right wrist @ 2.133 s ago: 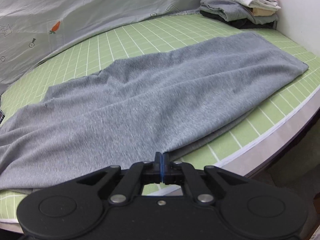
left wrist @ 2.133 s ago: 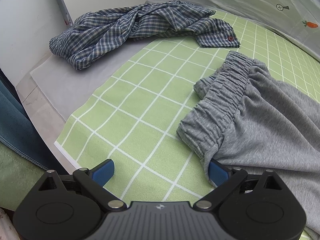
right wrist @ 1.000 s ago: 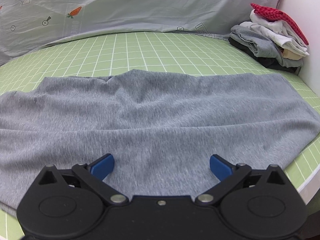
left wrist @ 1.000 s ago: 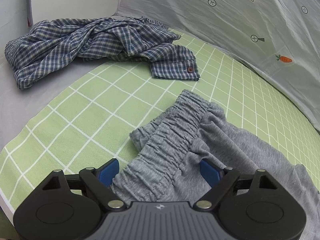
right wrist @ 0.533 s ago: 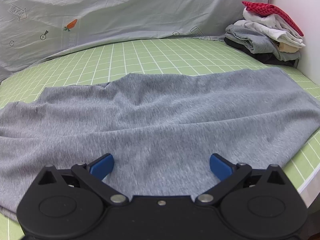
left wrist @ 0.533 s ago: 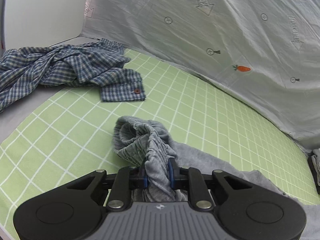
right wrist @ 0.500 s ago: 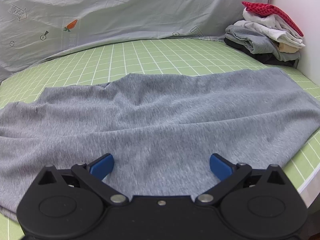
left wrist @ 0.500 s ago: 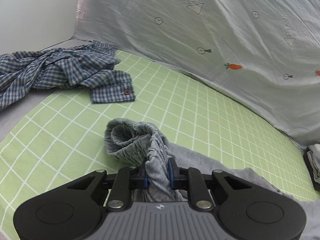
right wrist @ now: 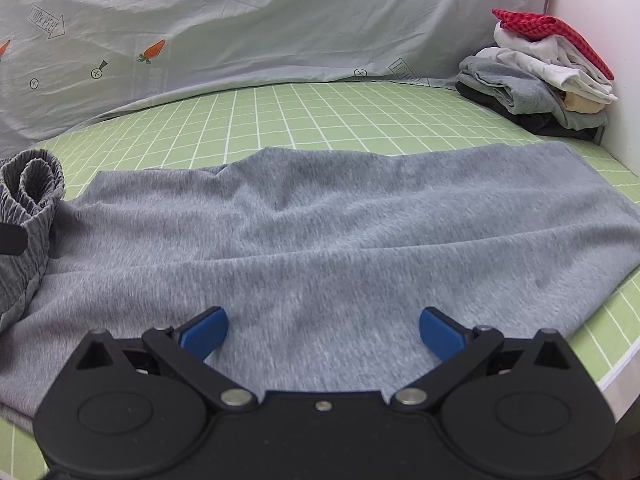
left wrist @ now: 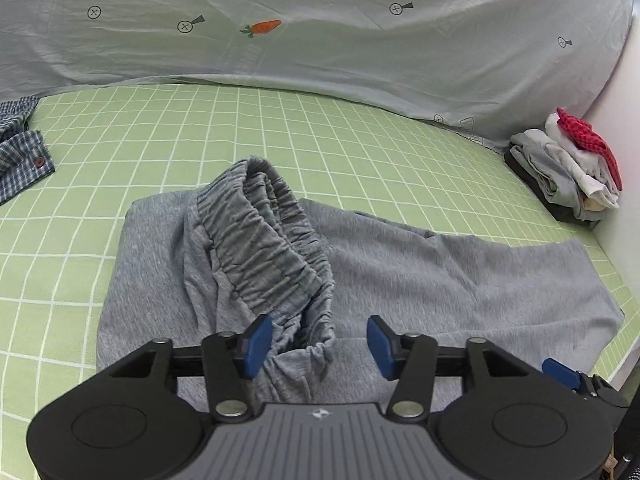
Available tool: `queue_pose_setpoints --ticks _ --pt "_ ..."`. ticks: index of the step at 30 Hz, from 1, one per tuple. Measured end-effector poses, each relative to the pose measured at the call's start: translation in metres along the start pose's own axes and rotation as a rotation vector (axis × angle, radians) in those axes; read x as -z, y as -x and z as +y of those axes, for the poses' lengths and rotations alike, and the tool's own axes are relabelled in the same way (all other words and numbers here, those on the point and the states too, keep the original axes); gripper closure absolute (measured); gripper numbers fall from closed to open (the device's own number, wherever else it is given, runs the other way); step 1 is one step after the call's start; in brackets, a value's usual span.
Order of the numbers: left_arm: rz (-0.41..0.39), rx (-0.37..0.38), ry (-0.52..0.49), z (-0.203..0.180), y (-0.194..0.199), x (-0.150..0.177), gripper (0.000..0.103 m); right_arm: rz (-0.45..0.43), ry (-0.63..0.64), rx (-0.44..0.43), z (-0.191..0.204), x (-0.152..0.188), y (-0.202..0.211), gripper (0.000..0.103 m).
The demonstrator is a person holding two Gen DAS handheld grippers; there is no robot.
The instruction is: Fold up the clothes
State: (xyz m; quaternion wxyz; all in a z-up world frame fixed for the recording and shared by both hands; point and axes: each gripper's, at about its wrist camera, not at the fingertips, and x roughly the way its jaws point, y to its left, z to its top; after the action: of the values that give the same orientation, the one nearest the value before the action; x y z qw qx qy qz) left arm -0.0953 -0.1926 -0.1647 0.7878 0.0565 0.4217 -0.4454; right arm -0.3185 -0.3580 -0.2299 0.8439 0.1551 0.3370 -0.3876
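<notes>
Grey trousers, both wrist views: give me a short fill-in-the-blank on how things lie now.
1. The trousers lie on a green ____ mat.
2. Their waistband is folded over onto the ____.
3. The left gripper jaws are ____, as are those of the right gripper.
4. The pile is topped by a ____ cloth.

Missing: checked; legs; open; red

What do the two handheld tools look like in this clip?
Both match: the left tool and right tool have matte black plastic bodies, round side housings, silver pivot screws and blue pads. The left body is ribbed grey with a small white logo.
</notes>
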Motion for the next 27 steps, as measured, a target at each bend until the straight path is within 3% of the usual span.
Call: queue_pose_setpoints --ticks 3,5,8,11,14,23,27 --pt "-0.039 0.032 0.057 0.009 0.018 -0.005 0.029 0.054 0.001 -0.001 0.002 -0.008 0.000 0.000" --pt "-0.080 -0.006 0.084 0.017 0.030 -0.005 0.025 0.073 -0.008 -0.005 0.005 -0.013 0.002 0.000" --pt "-0.109 -0.140 0.114 0.035 0.037 -0.004 0.018 0.051 -0.009 -0.053 0.017 -0.021 0.010 0.000" --pt "-0.049 -0.335 0.121 0.058 0.026 0.001 0.018 0.029 0.011 -0.114 0.038 -0.030 0.015 0.000" --pt "0.026 -0.415 0.147 0.078 0.016 0.011 0.018 0.022 0.023 -0.198 0.066 -0.038 0.014 0.000" --pt "0.126 -0.420 0.142 0.085 0.002 0.040 0.018 0.070 0.051 -0.505 0.141 -0.050 -0.009 0.000" --pt "0.128 -0.420 0.134 0.086 0.000 0.043 0.018 0.145 -0.026 -0.540 0.149 -0.050 -0.028 0.000"
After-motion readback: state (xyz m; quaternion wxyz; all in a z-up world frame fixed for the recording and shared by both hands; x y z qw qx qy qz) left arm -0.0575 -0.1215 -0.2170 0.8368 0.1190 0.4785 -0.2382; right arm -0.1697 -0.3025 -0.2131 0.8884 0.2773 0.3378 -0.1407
